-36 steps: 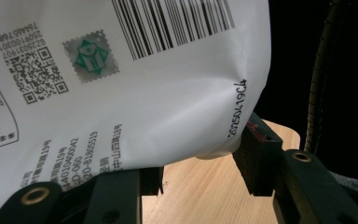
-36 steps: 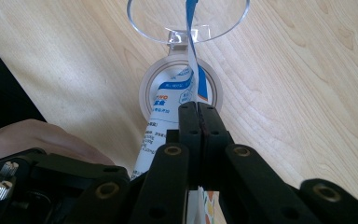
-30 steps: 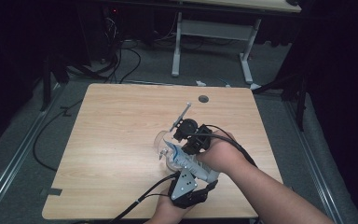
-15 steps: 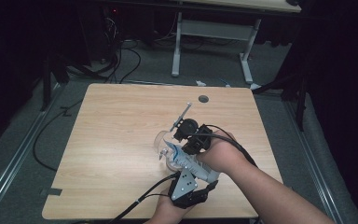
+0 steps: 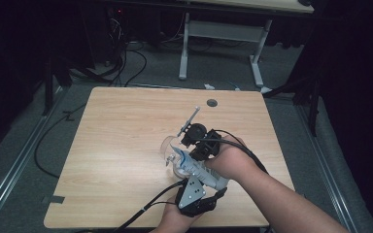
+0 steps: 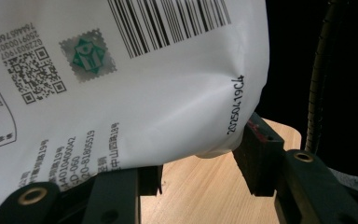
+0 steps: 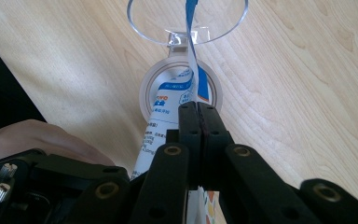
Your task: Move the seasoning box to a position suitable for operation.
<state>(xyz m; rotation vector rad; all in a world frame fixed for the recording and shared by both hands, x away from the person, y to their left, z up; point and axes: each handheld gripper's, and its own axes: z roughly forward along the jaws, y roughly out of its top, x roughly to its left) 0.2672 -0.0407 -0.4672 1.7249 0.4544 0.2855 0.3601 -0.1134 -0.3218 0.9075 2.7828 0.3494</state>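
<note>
A white pouch (image 5: 196,169) with blue print and a barcode (image 6: 121,84) is held slanting above the table between both grippers. My left gripper (image 5: 203,178) (image 6: 203,165) is shut on the pouch's wide body, and the right pad dents its side. My right gripper (image 5: 189,151) (image 7: 198,109) is shut on the pouch's thin upper edge (image 7: 193,70), seen edge-on. Under the pouch's far end stands a clear round jar (image 5: 169,151) (image 7: 144,95) with its hinged clear lid (image 7: 140,28) flipped open. Whether the pouch touches the jar I cannot tell.
The wooden table (image 5: 121,141) has a round cable hole (image 5: 211,103) near its far edge. A thin grey rod (image 5: 190,119) sticks out beyond the right gripper. Cables trail off the near edge, and a desk frame (image 5: 218,34) stands on the floor behind.
</note>
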